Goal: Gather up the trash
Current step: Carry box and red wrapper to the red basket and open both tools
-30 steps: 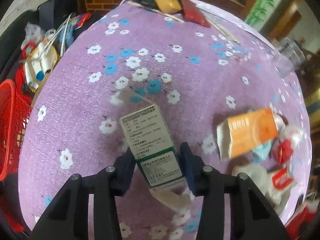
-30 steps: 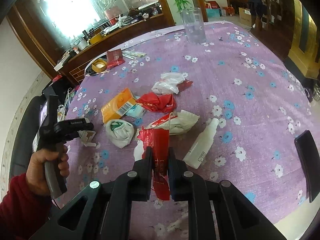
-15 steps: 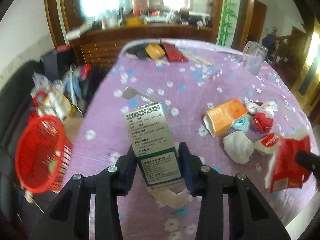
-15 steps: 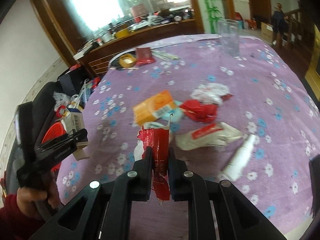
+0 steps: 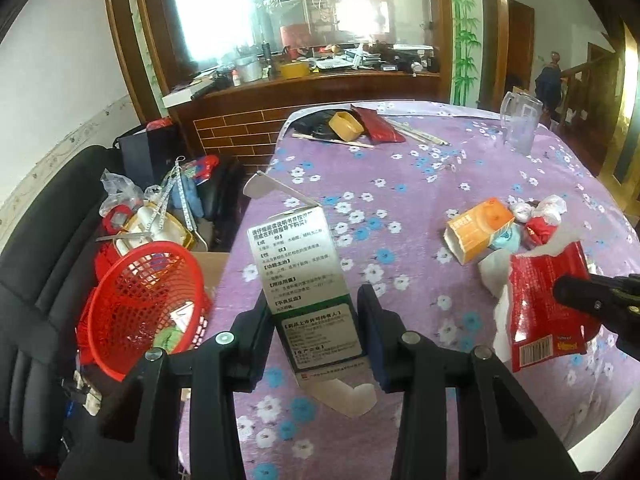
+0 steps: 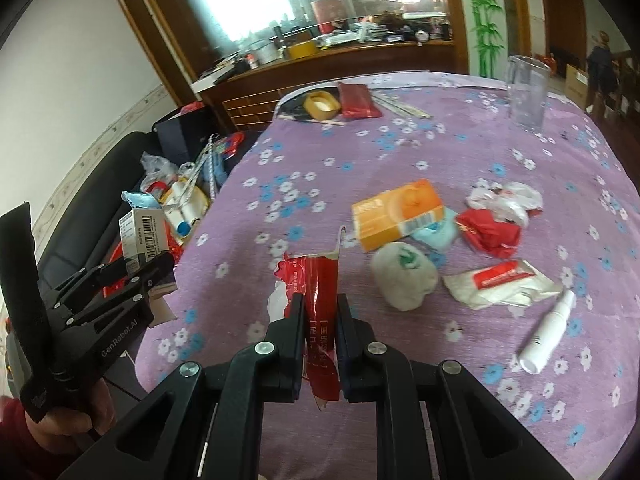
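Note:
My left gripper (image 5: 316, 320) is shut on a white and green medicine box (image 5: 306, 276) and holds it above the table's left edge, right of a red mesh basket (image 5: 140, 300) on the black sofa. It also shows in the right wrist view (image 6: 132, 264), with the box (image 6: 142, 234). My right gripper (image 6: 318, 308) is shut on a torn red wrapper (image 6: 318, 288), held above the purple cloth; the wrapper shows in the left wrist view (image 5: 540, 308). On the table lie an orange box (image 6: 398, 212), crumpled tissue (image 6: 404, 276), red wrappers (image 6: 490, 230) and a white bottle (image 6: 548, 336).
The flowered purple table (image 5: 400, 184) carries a clear jug (image 5: 520, 120), a yellow tape roll (image 5: 346, 126) and a red pouch (image 5: 378, 124) at the far end. The sofa (image 5: 44, 264) at left holds clutter (image 5: 160, 216). A wooden counter (image 5: 304, 92) stands behind.
Both grippers have risen and tilted up, so the room is now in view. The left gripper with the box has moved toward the table's left edge, near the basket.

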